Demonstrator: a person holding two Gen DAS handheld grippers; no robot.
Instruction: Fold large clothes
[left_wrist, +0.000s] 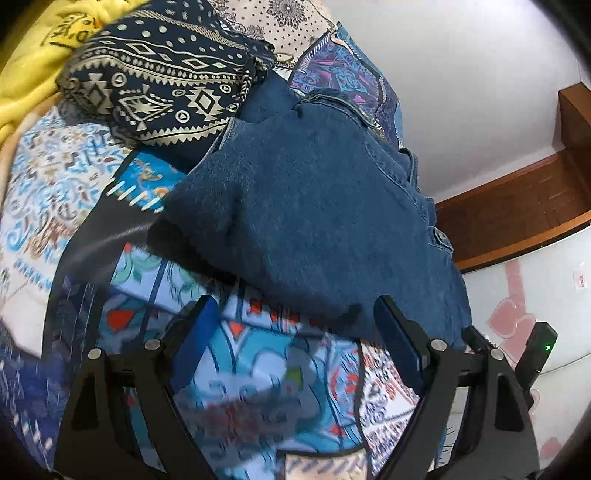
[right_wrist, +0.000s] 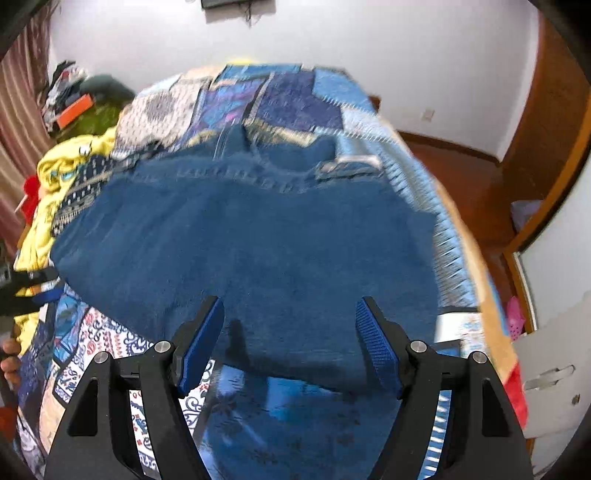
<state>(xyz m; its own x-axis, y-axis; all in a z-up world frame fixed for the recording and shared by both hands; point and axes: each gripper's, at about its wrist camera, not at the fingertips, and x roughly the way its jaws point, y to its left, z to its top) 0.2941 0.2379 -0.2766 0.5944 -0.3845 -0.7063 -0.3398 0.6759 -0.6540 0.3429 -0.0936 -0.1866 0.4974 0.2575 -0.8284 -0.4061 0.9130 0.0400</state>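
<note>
A pair of blue denim jeans lies folded on a patchwork bedspread. It also shows in the right wrist view, with its waistband at the far end. My left gripper is open and empty, just short of the near edge of the jeans. My right gripper is open and empty, its fingertips over the near edge of the jeans. The left gripper shows at the left edge of the right wrist view.
A navy patterned garment and a yellow garment lie beyond the jeans. The bed's right edge drops to a wooden floor. A white cabinet stands on the right.
</note>
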